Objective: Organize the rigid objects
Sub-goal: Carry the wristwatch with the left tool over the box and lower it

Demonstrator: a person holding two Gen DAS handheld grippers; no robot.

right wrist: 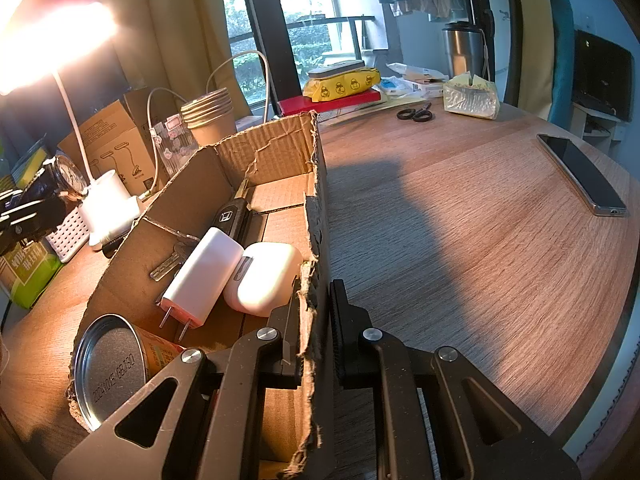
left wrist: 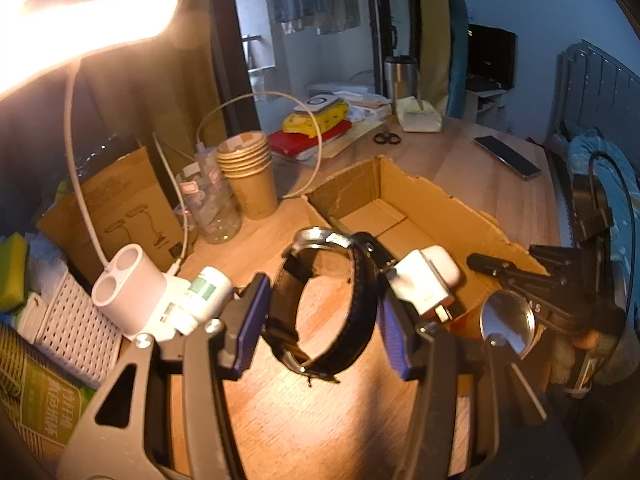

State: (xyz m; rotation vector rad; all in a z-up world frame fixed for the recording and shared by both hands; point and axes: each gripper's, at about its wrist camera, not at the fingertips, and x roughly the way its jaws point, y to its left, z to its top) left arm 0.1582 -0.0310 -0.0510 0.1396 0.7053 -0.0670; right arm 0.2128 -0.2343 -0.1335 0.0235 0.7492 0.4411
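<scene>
In the cardboard box (right wrist: 264,152), the charger (right wrist: 202,276) lies between earbud case (right wrist: 266,276) and keys (right wrist: 170,264), tin can (right wrist: 116,364) nearest.

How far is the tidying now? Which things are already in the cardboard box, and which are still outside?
Done: the white charger, earbud case, car key and tin can lie in the cardboard box. In hand: the left gripper holds a wristwatch beside the box, while the right gripper pinches the box wall. Left, perhaps: the small white bottle, scissors and phone on the table.
</scene>
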